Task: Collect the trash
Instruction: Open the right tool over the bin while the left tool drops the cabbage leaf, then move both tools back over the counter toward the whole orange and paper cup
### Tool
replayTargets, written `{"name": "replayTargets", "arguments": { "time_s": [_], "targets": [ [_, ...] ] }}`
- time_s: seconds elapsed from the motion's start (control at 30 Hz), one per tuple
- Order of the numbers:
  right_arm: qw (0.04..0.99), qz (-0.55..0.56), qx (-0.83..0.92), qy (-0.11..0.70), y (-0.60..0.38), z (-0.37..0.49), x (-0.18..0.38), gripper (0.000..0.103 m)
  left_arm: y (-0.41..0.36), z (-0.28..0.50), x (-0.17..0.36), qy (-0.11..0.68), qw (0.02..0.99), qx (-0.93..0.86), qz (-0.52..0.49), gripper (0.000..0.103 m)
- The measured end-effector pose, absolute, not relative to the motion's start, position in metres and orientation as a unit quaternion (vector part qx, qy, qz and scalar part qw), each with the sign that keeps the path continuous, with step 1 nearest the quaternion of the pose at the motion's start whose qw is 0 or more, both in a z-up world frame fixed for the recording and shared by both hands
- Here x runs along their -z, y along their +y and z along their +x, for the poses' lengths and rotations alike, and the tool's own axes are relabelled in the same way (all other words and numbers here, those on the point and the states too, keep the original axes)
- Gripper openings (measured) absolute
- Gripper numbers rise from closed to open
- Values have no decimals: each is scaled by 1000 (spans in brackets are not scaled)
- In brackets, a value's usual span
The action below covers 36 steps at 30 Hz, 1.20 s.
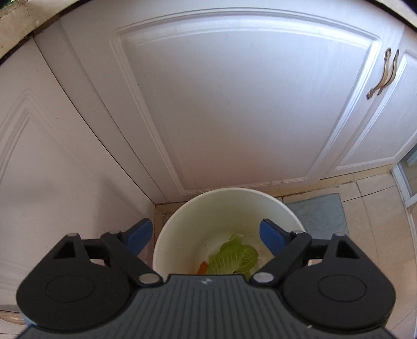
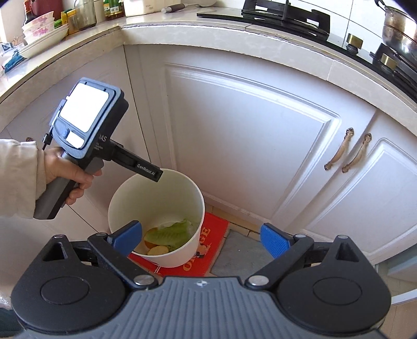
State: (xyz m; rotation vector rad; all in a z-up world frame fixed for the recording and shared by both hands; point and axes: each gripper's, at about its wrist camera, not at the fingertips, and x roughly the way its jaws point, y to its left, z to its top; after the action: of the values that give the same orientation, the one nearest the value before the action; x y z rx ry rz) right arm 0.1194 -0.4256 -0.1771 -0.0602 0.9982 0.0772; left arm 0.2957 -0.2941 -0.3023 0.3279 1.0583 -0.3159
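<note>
A white round bin stands on the floor in the corner of the cabinets. At its bottom lie a green lettuce leaf and an orange scrap. My left gripper hangs open just above the bin's mouth, with nothing between its blue pads. In the right wrist view a hand holds that left tool over the rim of the bin. There the leaf and some yellowish peel pieces show inside. My right gripper stands open and empty, higher up and nearer than the bin.
White cabinet doors with bronze handles rise behind the bin. A red printed board lies under it and a grey mat beside it. On the counter above sit stacked bowls, a stove and a pot.
</note>
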Motion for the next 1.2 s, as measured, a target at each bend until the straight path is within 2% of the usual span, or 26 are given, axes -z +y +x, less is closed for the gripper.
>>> {"name": "replayTargets", "arguments": {
  "time_s": [0.27, 0.4, 0.83, 1.07, 1.2],
  "targets": [
    [882, -33, -47, 468, -424, 118, 166, 101, -297, 295, 298, 500, 839, 154, 152, 90],
    [887, -37, -62, 456, -419, 122, 157, 102, -294, 288, 279, 494, 844, 158, 139, 90],
    [902, -77, -128, 404, -390, 140, 74, 103, -255, 231, 143, 445, 872, 188, 82, 90],
    [903, -121, -189, 367, -354, 156, 23, 103, -187, 200, 77, 412, 896, 136, 96, 91],
    [898, -150, -229, 344, -325, 171, 8, 103, -139, 185, 52, 413, 904, 91, 67, 91]
  ]
}}
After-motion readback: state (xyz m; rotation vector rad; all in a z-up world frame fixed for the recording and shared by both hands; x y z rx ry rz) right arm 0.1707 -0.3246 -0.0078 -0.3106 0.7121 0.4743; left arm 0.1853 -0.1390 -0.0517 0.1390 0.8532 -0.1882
